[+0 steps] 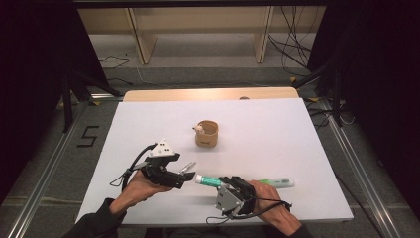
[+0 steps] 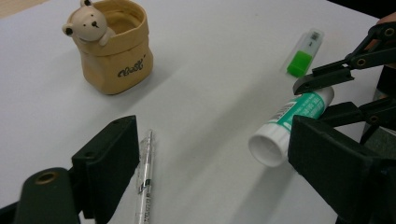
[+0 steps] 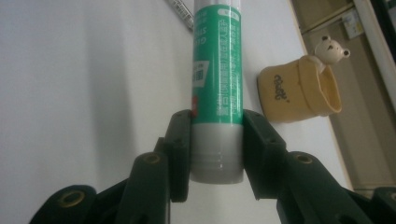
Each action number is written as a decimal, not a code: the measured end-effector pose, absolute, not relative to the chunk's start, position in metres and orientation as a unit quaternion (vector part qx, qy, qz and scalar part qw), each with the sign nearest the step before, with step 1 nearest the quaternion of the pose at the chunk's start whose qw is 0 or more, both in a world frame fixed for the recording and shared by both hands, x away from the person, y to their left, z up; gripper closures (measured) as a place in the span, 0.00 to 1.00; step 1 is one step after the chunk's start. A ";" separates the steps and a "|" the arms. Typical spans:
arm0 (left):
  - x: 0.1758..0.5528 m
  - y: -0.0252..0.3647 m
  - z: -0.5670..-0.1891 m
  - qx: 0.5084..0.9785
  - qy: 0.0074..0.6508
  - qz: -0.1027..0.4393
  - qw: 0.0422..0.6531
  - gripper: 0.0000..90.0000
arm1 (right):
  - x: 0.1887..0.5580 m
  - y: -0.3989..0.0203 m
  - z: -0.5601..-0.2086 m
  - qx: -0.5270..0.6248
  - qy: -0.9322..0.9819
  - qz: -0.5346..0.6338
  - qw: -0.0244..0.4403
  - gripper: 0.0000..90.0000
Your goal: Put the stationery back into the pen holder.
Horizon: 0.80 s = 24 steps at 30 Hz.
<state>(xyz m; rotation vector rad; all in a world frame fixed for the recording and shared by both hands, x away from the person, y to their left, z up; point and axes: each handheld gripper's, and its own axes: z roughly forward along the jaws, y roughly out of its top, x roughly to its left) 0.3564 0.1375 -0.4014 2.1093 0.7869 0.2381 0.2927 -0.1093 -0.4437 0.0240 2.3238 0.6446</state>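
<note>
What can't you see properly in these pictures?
- Glue stick: its far end is cut off by the top edge of the right tool's view.
- Pen: its lower end runs off the bottom of the left tool's view.
- Bear cup: its lettering is too small to read in the high view.

Glue stick (image 3: 217, 70) showing green label, white print, grey base, white cap end. Bear cup (image 2: 113, 46) wearing tan, cream bear head. Pen (image 2: 144, 179) looking clear. Marker (image 2: 304, 52) showing bright green section. Table (image 1: 277, 139) appearing white.
</note>
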 end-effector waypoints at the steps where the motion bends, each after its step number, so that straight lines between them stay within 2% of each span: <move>1: 0.357 0.136 -0.400 0.849 0.308 0.092 0.419 0.18 | 0.292 -0.109 -0.445 -0.002 0.897 0.249 0.365 0.73; 20: 0.363 0.096 -0.403 0.927 0.217 0.028 0.304 0.22 | 0.279 -0.104 -0.460 -0.127 0.853 0.195 0.468 0.73; 24: 0.363 0.086 -0.404 0.939 0.194 0.017 0.282 0.24 | 0.277 -0.103 -0.463 -0.144 0.846 0.191 0.477 0.73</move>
